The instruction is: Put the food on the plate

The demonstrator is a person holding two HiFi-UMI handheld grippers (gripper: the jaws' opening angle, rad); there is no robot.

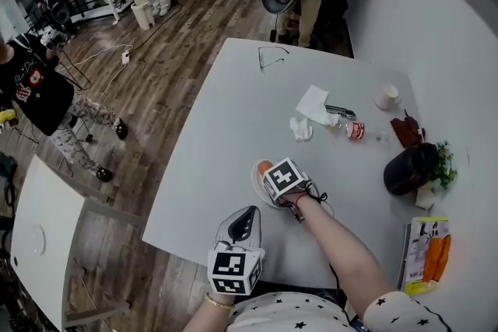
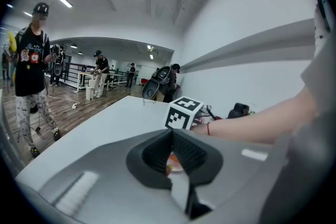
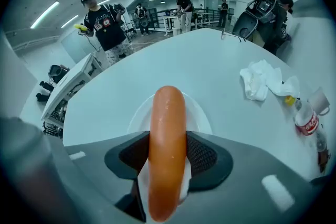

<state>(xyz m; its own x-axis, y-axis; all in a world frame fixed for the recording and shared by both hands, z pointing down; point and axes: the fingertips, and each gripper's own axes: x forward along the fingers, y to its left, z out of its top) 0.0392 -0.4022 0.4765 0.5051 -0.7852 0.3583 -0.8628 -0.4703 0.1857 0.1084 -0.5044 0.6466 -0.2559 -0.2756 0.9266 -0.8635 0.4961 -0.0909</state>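
An orange sausage (image 3: pixel 167 113) runs lengthwise between the pads of my right gripper (image 3: pixel 167 140), which is shut on it. It hangs just above a white plate (image 3: pixel 137 113) on the grey table. In the head view the right gripper (image 1: pixel 267 172) sits over the plate (image 1: pixel 261 194) near the table's front, with the sausage tip (image 1: pixel 264 166) showing past it. My left gripper (image 1: pixel 241 224) rests nearer the front edge, jaws together with nothing in them. In the left gripper view its fingertips (image 2: pixel 171 136) meet, and the plate (image 2: pixel 176 166) shows beyond them.
Crumpled tissues (image 1: pixel 310 111), a small bottle with a red label (image 1: pixel 354 129), a paper cup (image 1: pixel 387 96), a black cap (image 1: pixel 410 167), a small plant (image 1: pixel 445 162) and a booklet (image 1: pixel 427 253) lie at the right. Glasses (image 1: pixel 271 55) sit at the far edge. People stand beyond.
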